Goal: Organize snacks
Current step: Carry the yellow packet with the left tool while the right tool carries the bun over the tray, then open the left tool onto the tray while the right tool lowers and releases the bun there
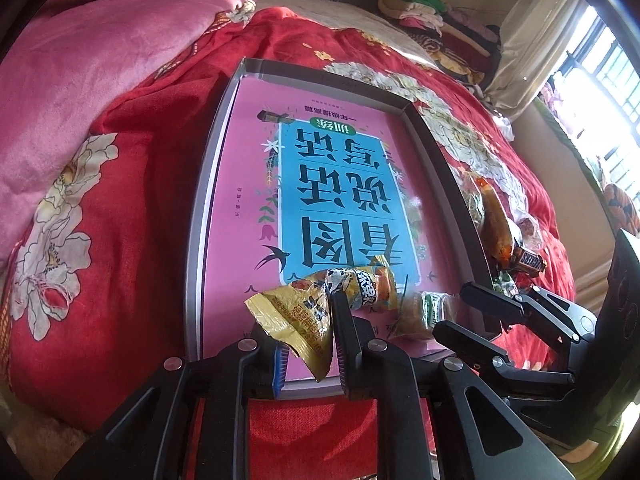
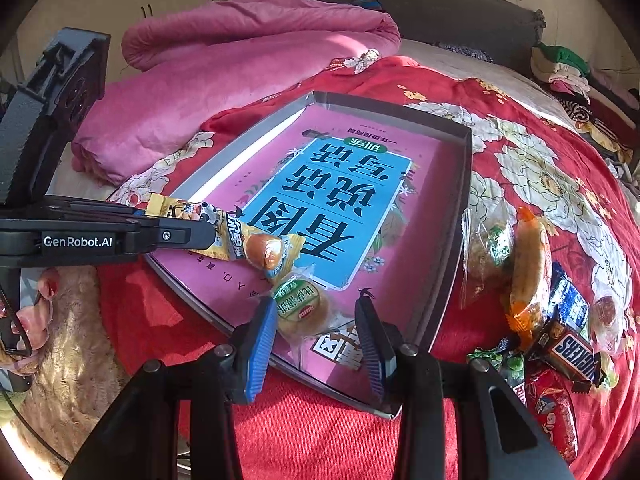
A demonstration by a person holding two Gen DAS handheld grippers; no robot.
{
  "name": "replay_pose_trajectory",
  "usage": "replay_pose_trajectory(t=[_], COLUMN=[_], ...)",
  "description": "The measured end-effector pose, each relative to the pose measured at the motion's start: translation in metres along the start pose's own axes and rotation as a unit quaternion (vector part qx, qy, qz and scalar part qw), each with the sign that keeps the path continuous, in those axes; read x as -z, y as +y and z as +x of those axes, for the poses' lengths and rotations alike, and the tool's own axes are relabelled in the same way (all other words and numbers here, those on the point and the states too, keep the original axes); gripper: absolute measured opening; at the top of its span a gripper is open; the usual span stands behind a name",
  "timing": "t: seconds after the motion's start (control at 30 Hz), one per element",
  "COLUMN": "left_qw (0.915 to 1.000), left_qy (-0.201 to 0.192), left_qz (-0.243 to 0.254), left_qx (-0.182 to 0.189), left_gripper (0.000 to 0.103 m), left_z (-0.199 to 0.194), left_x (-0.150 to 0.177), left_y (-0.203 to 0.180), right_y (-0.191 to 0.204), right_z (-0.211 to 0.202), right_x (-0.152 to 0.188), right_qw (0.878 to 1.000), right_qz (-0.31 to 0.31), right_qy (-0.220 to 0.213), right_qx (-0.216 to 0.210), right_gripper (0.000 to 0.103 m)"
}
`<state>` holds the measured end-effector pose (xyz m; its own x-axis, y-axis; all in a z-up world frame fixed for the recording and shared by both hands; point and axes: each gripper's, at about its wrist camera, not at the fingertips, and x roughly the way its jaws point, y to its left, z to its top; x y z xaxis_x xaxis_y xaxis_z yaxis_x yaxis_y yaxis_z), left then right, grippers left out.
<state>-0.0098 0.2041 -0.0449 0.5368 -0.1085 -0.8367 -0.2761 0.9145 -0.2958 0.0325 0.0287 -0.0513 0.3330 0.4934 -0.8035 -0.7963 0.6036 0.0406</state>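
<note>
A shallow grey box point(image 1: 440, 168) point(image 2: 466, 184) with a pink and blue book cover inside lies on the red floral bedspread. My left gripper point(image 1: 308, 340) is shut on a yellow snack packet point(image 1: 320, 304), held over the box's near end; the packet also shows in the right wrist view point(image 2: 236, 236). My right gripper point(image 2: 316, 320) is open over the box's near corner, its fingers on either side of a round pastry in clear wrap point(image 2: 304, 308), which also shows in the left wrist view point(image 1: 424, 312). The right gripper also shows in the left wrist view point(image 1: 456, 308).
A pile of snacks lies on the bedspread right of the box: an orange-wrapped bun point(image 2: 528, 276), a Snickers bar point(image 2: 572, 352), a blue bar point(image 2: 572, 304), green candies point(image 2: 504, 360), a red packet point(image 2: 556, 412). A pink quilt point(image 2: 224, 80) lies behind the box.
</note>
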Motion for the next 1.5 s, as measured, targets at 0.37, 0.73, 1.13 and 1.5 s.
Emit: replay_pose_trajectory(t=[0.37, 0.73, 1.13, 1.5], left_qw=[0.9991, 0.9959, 0.9888, 0.9842], left_qy=[-0.038, -0.090, -0.148, -0.175], left_qz=[0.017, -0.003, 0.019, 0.014], left_qx=[-0.006, -0.005, 0.008, 0.025], left_gripper=[0.049, 0.057, 0.069, 0.077], left_z=[-0.010, -0.030, -0.052, -0.068], left_x=[-0.006, -0.012, -0.012, -0.010], left_y=[-0.004, 0.005, -0.003, -0.007], right_y=[-0.009, -0.013, -0.021, -0.027], right_z=[-0.005, -0.014, -0.037, -0.053], right_x=[0.002, 0.003, 0.001, 0.000], right_qw=[1.000, 0.999, 0.997, 0.995], right_qz=[0.015, 0.027, 0.040, 0.048], right_qy=[-0.005, -0.016, -0.058, -0.082], right_qx=[0.010, 0.011, 0.014, 0.020], right_gripper=[0.041, 0.041, 0.051, 0.058])
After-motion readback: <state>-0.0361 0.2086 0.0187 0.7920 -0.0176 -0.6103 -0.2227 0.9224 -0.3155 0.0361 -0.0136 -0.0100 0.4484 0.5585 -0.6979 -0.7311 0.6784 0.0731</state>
